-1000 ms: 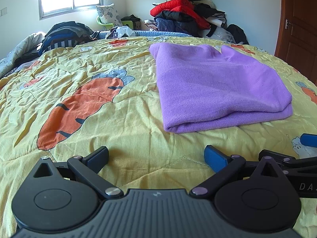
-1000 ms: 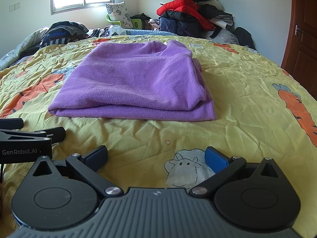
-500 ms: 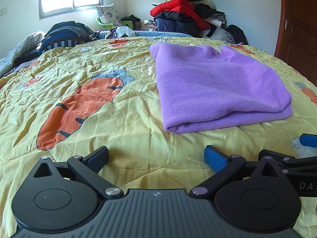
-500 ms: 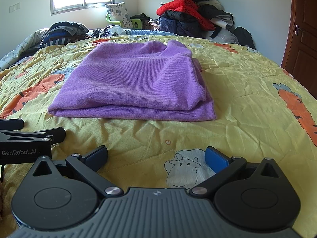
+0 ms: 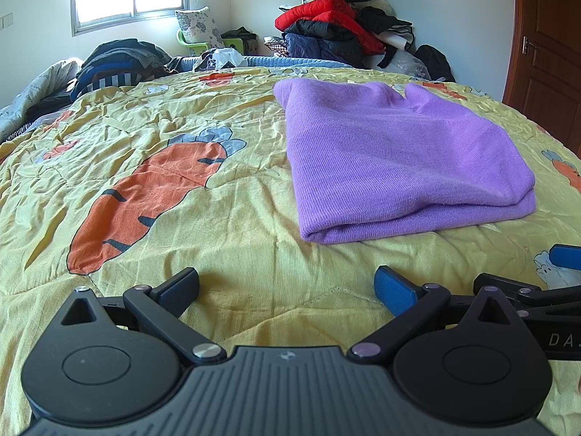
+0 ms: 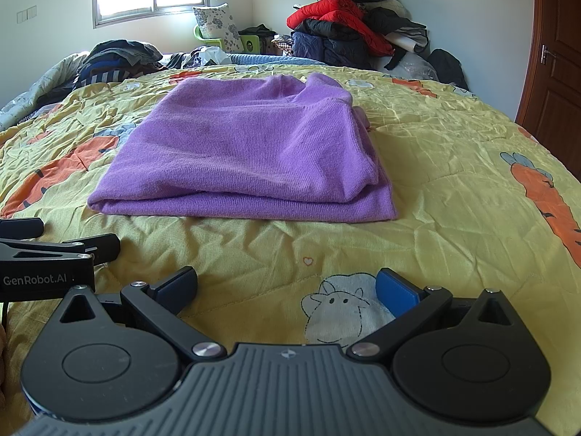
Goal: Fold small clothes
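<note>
Left tongs point(image 5: 287, 285) and right tongs point(image 6: 287, 285) both stand spread, gripping nothing. "GenRobot.AI" reads on the left unit's body in the right view; "DA", cut off by the frame edge, reads on the right unit's. The folded purple sweater point(image 6: 247, 152) lies on the bed point(image 6: 454, 181) at 12 o'clock, apart from both.

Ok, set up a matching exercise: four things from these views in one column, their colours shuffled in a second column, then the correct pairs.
Things:
1. folded sweater
2. padded jacket on the far pile
3. door
4. bedspread background

Colours:
A. brown
B. yellow
C. purple
D. red

Pairs: 1-C, 2-D, 3-A, 4-B
</note>
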